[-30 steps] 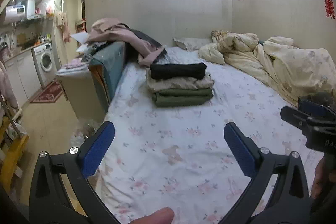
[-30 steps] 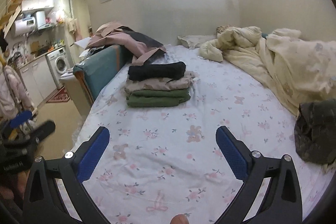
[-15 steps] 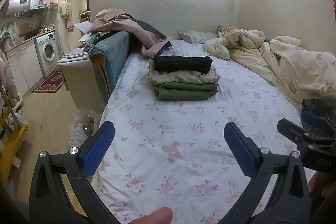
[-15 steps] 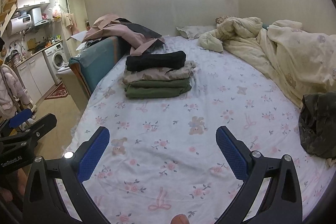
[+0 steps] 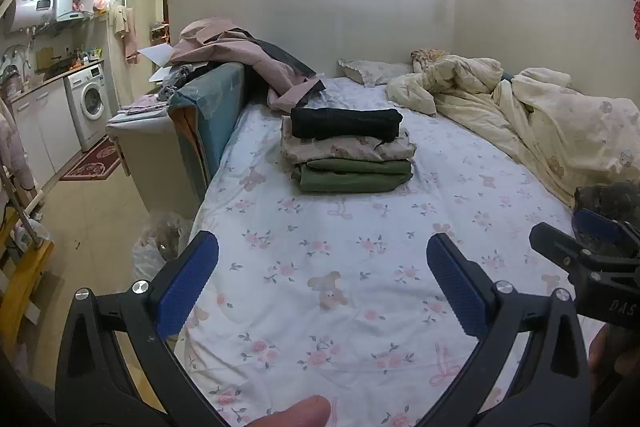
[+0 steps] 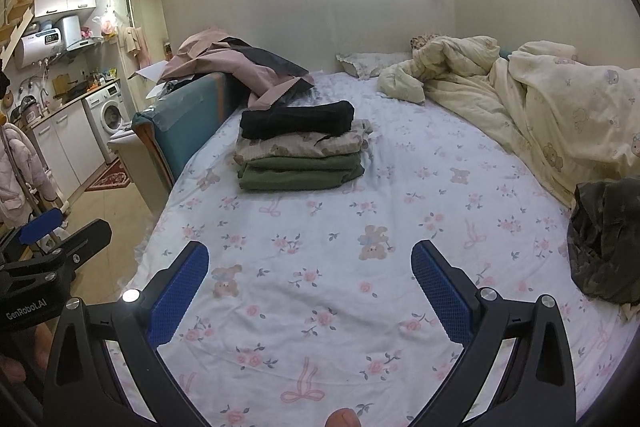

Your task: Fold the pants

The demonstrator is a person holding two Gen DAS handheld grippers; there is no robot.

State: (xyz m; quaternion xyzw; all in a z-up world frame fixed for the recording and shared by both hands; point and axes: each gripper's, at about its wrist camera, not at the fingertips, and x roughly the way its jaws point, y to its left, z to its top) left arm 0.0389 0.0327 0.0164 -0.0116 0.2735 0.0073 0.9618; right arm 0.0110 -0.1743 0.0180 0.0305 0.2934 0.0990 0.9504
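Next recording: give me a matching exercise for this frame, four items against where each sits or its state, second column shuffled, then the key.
Items
1. black folded pants
2. green folded pants
3. dark crumpled garment
4. left hand-held gripper

Places or states
A. bottom of the stack
B. open, above the sheet
C. top of the stack
D. loose at the bed's right edge

Pairs: 1-C, 2-A, 3-D, 4-B
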